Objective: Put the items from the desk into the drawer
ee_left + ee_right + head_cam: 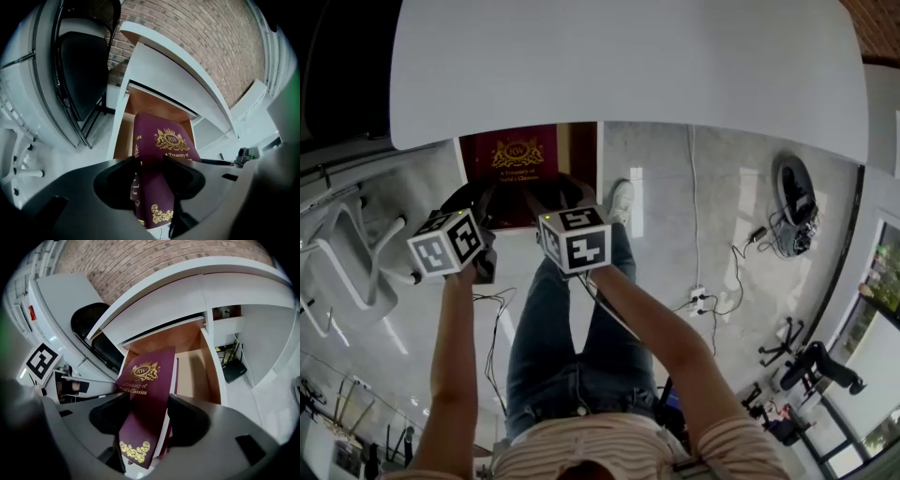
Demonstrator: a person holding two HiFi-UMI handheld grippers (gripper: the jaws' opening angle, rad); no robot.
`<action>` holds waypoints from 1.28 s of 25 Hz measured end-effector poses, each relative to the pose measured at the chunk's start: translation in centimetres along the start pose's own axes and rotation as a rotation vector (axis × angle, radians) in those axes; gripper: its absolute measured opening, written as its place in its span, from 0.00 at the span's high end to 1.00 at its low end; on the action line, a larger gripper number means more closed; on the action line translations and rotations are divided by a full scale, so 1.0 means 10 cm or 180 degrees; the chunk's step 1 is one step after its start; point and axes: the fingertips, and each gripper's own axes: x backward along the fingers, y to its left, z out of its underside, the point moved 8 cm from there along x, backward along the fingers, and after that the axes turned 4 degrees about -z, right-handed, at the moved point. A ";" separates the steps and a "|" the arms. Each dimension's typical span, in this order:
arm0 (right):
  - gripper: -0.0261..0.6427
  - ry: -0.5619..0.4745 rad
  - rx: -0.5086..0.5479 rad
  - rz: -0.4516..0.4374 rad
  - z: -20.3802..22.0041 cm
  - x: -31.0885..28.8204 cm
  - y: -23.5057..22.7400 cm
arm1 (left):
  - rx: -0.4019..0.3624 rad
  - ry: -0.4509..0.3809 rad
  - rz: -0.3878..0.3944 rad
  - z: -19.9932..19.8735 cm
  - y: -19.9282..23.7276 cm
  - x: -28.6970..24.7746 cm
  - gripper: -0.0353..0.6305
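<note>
The left gripper (pixel 149 180) and right gripper (pixel 143 425) each clamp their jaws on 1 book (pixel 147 376), at the open drawer (pixel 192 348) under the table (pixel 628 66) edge.

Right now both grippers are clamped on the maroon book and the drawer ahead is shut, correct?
Not quite: the drawer is open, its wooden inside showing in the right gripper view. The left gripper and right gripper are both clamped on the maroon book.
</note>
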 end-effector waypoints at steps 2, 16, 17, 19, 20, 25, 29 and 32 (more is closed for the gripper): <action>0.57 -0.0001 0.0037 0.0035 -0.01 -0.03 -0.04 | -0.0044 0.0032 0.0015 -0.02 -0.01 -0.07 0.66; 0.57 -0.0024 0.0039 0.0160 0.04 -0.35 -0.32 | -0.0066 0.0060 0.0035 -0.02 0.12 -0.52 0.67; 0.57 -0.0026 0.0052 0.0162 0.05 -0.37 -0.34 | -0.0066 0.0063 0.0029 0.00 0.12 -0.55 0.67; 0.57 -0.0028 0.0089 0.0148 0.07 -0.40 -0.37 | -0.0104 0.0059 -0.0017 0.02 0.12 -0.59 0.67; 0.57 -0.0028 0.0100 0.0135 0.07 -0.42 -0.38 | -0.0143 0.0052 -0.0048 0.03 0.12 -0.61 0.67; 0.58 0.0071 -0.0014 0.0198 0.04 -0.46 -0.39 | -0.0215 0.0035 -0.0065 0.02 0.10 -0.71 0.68; 0.58 0.0093 -0.0062 0.0229 -0.01 -0.49 -0.39 | -0.0201 0.0011 -0.0076 -0.03 0.11 -0.71 0.68; 0.58 0.0102 0.0003 0.0300 -0.05 -0.53 -0.41 | -0.0183 0.0008 -0.0097 -0.06 0.13 -0.72 0.68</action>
